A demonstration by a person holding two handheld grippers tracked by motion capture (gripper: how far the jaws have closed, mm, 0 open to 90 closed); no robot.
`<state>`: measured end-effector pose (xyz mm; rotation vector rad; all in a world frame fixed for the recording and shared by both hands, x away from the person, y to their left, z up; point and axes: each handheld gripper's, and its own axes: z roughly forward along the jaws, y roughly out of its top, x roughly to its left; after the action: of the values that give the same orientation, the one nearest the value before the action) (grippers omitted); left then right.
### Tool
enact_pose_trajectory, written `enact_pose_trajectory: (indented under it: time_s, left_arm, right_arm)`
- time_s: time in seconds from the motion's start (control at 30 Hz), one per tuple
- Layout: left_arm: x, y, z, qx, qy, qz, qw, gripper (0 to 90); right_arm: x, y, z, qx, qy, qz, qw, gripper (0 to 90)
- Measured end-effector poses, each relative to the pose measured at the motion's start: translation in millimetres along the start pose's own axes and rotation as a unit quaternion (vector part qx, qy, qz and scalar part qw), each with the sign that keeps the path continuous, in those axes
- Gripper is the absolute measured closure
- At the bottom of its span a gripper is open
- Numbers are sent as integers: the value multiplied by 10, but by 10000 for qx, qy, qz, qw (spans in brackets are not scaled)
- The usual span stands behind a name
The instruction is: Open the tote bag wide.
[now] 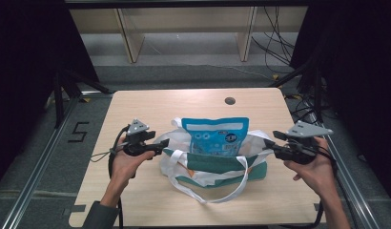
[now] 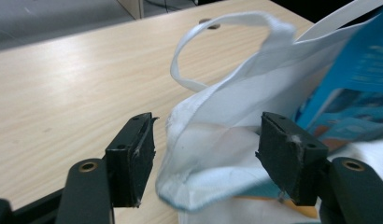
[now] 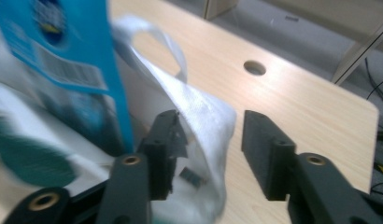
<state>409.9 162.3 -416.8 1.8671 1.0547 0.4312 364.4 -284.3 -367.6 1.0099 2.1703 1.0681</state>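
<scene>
A white and teal tote bag (image 1: 212, 168) lies in the middle of the wooden table (image 1: 136, 109), its long white strap (image 1: 222, 192) trailing toward the front. A blue printed pouch (image 1: 215, 136) stands inside it. My left gripper (image 1: 163, 145) is at the bag's left rim. In the left gripper view its jaws stand open (image 2: 208, 149) around the white rim (image 2: 217, 112), the pouch (image 2: 362, 70) behind. My right gripper (image 1: 272, 143) is at the bag's right rim. It too is open (image 3: 210, 149), with loose fabric (image 3: 203, 112) between the pads, beside the pouch (image 3: 73, 42).
A round cable hole (image 1: 230, 100) sits near the table's far edge. Beyond the table stand wooden shelf legs (image 1: 129, 38) and loose cables (image 1: 274, 43). Metal rails (image 1: 41, 162) run along both sides of the table. Bare tabletop lies around the bag.
</scene>
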Motion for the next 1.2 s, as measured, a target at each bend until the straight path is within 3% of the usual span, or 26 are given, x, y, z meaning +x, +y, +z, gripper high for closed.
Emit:
enact_pose_trajectory:
  time_s: [0.07, 0.1, 0.13, 0.17, 0.2, 0.27, 0.33, 0.37, 0.43, 0.5, 0.53, 0.6, 0.67, 0.7, 0.73, 0.8, 0.83, 0.87, 0.9, 0.93, 0.97, 1.0, 1.07, 1.1, 1.13, 1.2]
  left_arm:
    - [23, -11, 73, 9, -17, 8, 10000, 395]
    - [51, -65, 229, 42, -40, 179, 9998, 438]
    - [67, -88, 257, 140, 121, 430, 9989, 620]
    - [102, -134, 316, 207, 260, 697, 9970, 714]
    - [102, -134, 316, 207, 260, 697, 9970, 769]
    - [171, -237, 389, 340, 136, 586, 9976, 804]
    - [213, -415, 506, 487, -169, 148, 9986, 812]
    - [208, -488, 571, 623, -218, 138, 9977, 820]
    - [189, -625, 706, 956, -199, 329, 9947, 840]
    - [168, -688, 765, 777, -162, 128, 9968, 847]
    - [170, -676, 754, 867, -105, 288, 9958, 846]
    - [153, -647, 734, 1003, 25, 514, 9936, 831]
    - [158, -634, 723, 1032, 95, 492, 9934, 721]
    - [192, -597, 672, 1032, 158, 408, 9937, 652]
    - [214, -571, 631, 1024, 150, 386, 9939, 582]
    - [225, -538, 594, 982, 114, 268, 9947, 452]
    - [183, -406, 465, 953, 125, 92, 9953, 403]
    - [133, -332, 419, 765, 185, 174, 9967, 371]
    - [133, -332, 419, 765, 185, 174, 9967, 343]
    - [94, -249, 381, 614, 178, 267, 9976, 328]
    - [23, -92, 327, 265, 124, 339, 9990, 315]
    - [23, -92, 327, 265, 124, 339, 9990, 313]
    - [-54, -11, 335, 106, -151, 422, 9989, 335]
    - [-100, 8, 376, 198, -338, 506, 9980, 342]
    - [-133, 11, 443, 355, -466, 704, 9958, 350]
    - [-148, 6, 509, 431, -461, 714, 9954, 356]
  right_arm:
    - [-21, 5, 91, 93, 28, -141, 9999, 653]
    - [-30, 3, 186, 151, -14, -239, 9996, 710]
    - [-83, -23, 360, 481, -240, -604, 9967, 832]
    - [-87, -47, 405, 594, -262, -496, 9967, 853]
    - [-152, -102, 488, 625, -247, -617, 9958, 863]
    - [-171, -146, 523, 721, -232, -556, 9956, 868]
    - [-216, -307, 657, 928, -135, -321, 9951, 873]
    - [-231, -388, 733, 1047, -120, -320, 9939, 875]
    - [-216, -582, 927, 1319, 18, -278, 9909, 878]
    - [-164, -783, 1127, 1559, 118, -272, 9873, 880]
    - [-161, -826, 1168, 1400, 61, -255, 9898, 881]
    - [-190, -811, 1159, 1420, 123, -198, 9896, 876]
    - [-204, -802, 1141, 1421, 148, -167, 9896, 852]
    - [-227, -741, 1064, 1417, -81, -23, 9899, 642]
    - [-251, -703, 1011, 1379, -211, -18, 9902, 613]
    - [-288, -583, 800, 1020, -167, 168, 9945, 561]
    - [-287, -485, 654, 748, -117, 227, 9969, 530]
    - [-269, -399, 533, 571, -73, 132, 9983, 514]
    - [-224, -309, 417, 366, -6, 11, 9993, 496]
    - [-136, -225, 304, 293, 153, 133, 9994, 480]
    - [-91, -163, 241, 197, 301, 137, 9993, 472]
    - [-91, -163, 241, 197, 301, 137, 9993, 472]
    - [91, -25, 115, -142, 729, -22, 9972, 464]
    - [189, 13, 101, -226, 918, -102, 9955, 456]
    - [345, 58, 136, -106, 1279, -423, 9908, 451]
    - [404, 55, 172, -68, 1383, -429, 9894, 444]
